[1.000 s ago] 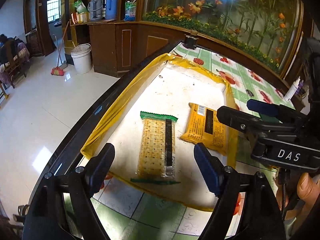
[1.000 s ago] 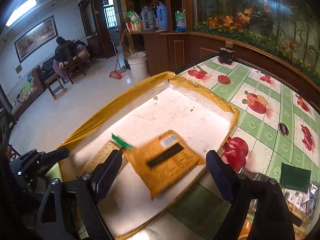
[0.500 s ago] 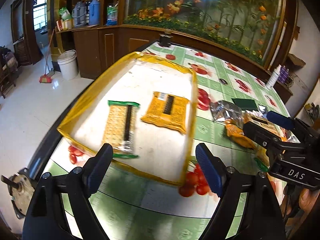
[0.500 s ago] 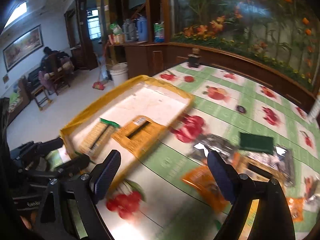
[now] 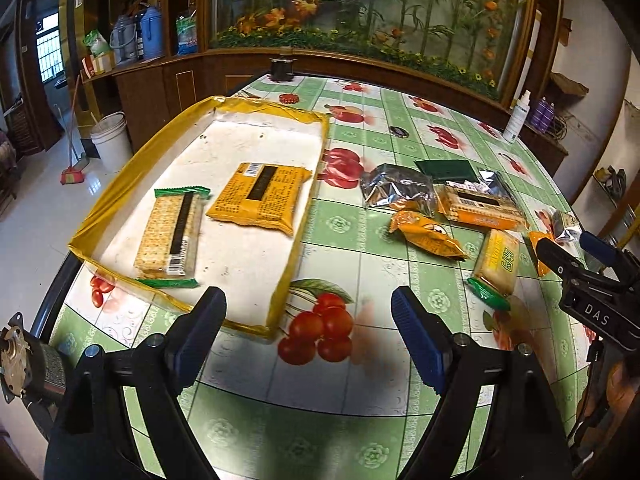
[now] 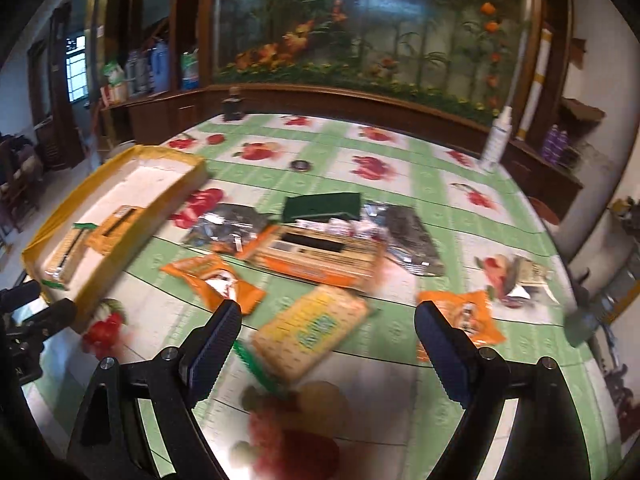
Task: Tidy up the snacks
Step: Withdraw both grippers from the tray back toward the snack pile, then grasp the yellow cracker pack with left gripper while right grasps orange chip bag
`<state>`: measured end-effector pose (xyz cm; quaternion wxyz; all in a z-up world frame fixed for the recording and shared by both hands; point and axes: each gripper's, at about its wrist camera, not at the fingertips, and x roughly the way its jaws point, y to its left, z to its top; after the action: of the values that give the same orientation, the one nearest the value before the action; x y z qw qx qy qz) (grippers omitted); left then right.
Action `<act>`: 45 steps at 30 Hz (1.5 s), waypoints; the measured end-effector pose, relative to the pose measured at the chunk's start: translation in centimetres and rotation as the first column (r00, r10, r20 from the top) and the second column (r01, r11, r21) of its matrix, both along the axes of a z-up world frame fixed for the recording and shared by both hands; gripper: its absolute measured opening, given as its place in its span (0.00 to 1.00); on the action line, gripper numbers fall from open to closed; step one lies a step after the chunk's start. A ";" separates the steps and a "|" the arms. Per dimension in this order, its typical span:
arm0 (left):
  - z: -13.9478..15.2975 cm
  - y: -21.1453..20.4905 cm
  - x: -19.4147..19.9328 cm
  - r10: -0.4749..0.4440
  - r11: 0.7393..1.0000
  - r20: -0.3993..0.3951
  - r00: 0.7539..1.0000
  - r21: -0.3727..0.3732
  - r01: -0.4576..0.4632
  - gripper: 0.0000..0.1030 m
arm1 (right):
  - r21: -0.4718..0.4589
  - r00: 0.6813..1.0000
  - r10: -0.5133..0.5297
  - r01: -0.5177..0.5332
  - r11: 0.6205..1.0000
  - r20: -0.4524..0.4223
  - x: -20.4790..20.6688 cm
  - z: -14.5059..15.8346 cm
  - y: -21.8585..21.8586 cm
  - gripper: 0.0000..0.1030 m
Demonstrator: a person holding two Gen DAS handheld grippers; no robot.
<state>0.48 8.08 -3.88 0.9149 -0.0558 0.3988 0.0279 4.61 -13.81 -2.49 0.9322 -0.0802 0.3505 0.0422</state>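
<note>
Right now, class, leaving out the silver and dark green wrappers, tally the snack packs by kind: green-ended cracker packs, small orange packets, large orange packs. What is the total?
Green-ended cracker packs: 2
Small orange packets: 2
Large orange packs: 2
Total: 6

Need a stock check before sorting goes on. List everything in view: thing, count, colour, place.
tray: 1, yellow-rimmed, white floor, left part of table
cracker pack: 1, green-ended, in tray
yellow packet: 1, in tray, right of the cracker pack
silver bags: 2 at least, loose pile on table
dark green pad: 1, behind pile
long orange pack: 1, mid pile
orange sachets: 2 at least, near side of pile
yellow cracker pack: 1, green-ended, nearest the right gripper
white bottle: 1, far right table edge
tablecloth: green and white, fruit print
left gripper: open, empty
right gripper: open, empty
</note>
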 end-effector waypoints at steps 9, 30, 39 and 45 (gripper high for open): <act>0.0 -3.1 0.4 -0.047 0.998 -0.012 0.999 0.027 0.048 0.83 | -0.035 0.999 -0.041 0.042 0.999 0.022 -1.2 0.1 -2.2 0.88; -1.6 -17.8 6.5 -0.357 0.913 -0.099 0.929 0.175 0.370 0.82 | 0.208 0.985 -0.123 0.145 0.967 -0.118 0.4 -3.0 -13.3 0.88; -4.2 -19.3 8.9 -0.368 0.893 -0.172 0.914 0.210 0.399 0.83 | 0.186 0.970 -0.128 0.167 0.968 -0.206 5.5 -4.8 -13.2 0.88; -4.4 -18.8 9.8 -0.376 0.902 -0.169 0.911 0.156 0.401 0.83 | 0.221 0.959 -0.072 0.136 0.966 -0.274 8.0 -6.0 -12.8 0.88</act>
<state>10.24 -10.74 -8.33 0.8742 0.1134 0.4581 -0.1143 12.64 -26.63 -8.49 0.8809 0.0572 0.4676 0.0447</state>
